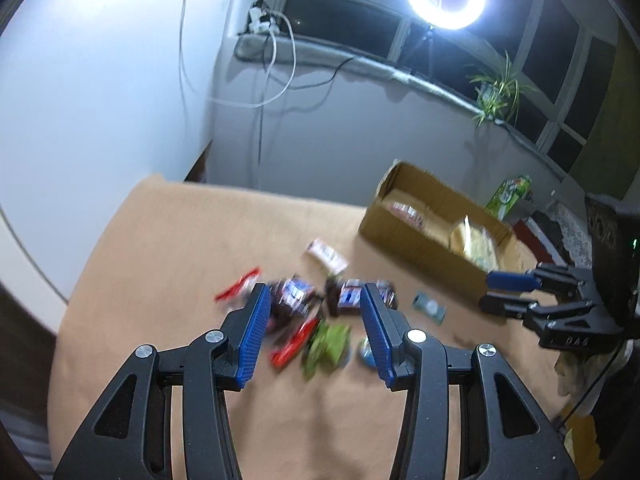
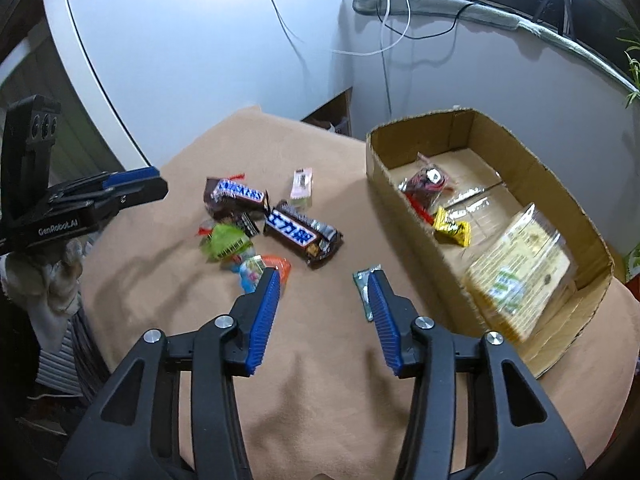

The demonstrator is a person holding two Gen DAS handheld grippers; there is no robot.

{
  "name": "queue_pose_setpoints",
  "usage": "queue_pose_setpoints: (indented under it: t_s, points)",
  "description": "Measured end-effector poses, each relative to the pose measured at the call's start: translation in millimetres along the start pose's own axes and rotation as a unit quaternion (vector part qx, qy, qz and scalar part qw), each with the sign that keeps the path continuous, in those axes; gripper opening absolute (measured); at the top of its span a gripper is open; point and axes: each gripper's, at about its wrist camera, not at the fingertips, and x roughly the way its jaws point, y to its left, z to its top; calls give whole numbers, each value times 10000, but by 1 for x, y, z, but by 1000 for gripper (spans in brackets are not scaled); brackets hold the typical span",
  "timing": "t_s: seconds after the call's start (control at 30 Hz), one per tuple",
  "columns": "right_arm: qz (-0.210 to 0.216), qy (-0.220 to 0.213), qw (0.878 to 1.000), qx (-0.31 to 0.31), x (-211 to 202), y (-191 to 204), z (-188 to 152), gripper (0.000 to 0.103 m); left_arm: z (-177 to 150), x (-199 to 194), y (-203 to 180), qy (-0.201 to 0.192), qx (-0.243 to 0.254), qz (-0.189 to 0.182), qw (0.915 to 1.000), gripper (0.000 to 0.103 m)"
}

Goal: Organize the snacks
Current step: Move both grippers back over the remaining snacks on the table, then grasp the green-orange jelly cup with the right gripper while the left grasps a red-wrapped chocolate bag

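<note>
**Both grippers spread over the snack pile, box partly filled**

Nearest to me, my right gripper [image 2: 322,312] has its blue fingers spread, with nothing between them but bare tan blanket [image 2: 320,400]. A small green sachet [image 2: 363,288] lies flat on the cloth, partly hidden behind the tip of the finger on the box side. My left gripper [image 1: 312,328] is likewise spread apart and grips nothing; through its own camera the pile beneath is badly smeared, so I read the wrappers from the right wrist view instead.

Beyond the fingertips lies the loose heap of snacks: an orange and blue wrapped sweet [image 2: 264,270] by the fingertip on the pile side, a crumpled green packet [image 2: 226,242], then two dark brown chocolate bars with blue-and-white lettering, one [image 2: 304,234] angled toward the box and one [image 2: 234,196] farther back. A small pale pink packet [image 2: 302,184] sits apart behind them, and a thin red piece [image 2: 238,176], possibly a wrapper end, shows at the far edge.

To the right stands the open cardboard box [image 2: 374,160], touching the blanket. Inside it lie a large clear bag with a yellow-green label [image 2: 520,272] leaning at the near end, a small yellow packet [image 2: 452,230], a dark red packet [image 2: 426,184], and a silvery wrapper [image 2: 470,200].
</note>
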Motion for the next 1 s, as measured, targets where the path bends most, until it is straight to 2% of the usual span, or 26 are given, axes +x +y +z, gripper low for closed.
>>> queue_pose_setpoints:
  t_s: [0.17, 0.43, 0.9, 1.0]
  points:
    - [-8, 199, 9998, 3, 16, 2, -13, 49, -22, 7, 13, 184, -120, 49, 9997, 46]
    - [116, 320, 9994, -65, 31, 10, -21, 49, -34, 19, 34, 352, -327, 91, 9988, 46]
    - [308, 516, 9973, -425, 73, 41, -4, 49, -21, 65, 48, 650, -487, 171, 9965, 46]
    - [357, 550, 9968, -464, 80, 44, -3, 49, -17, 70, 48, 656, -507, 165, 9964, 52]
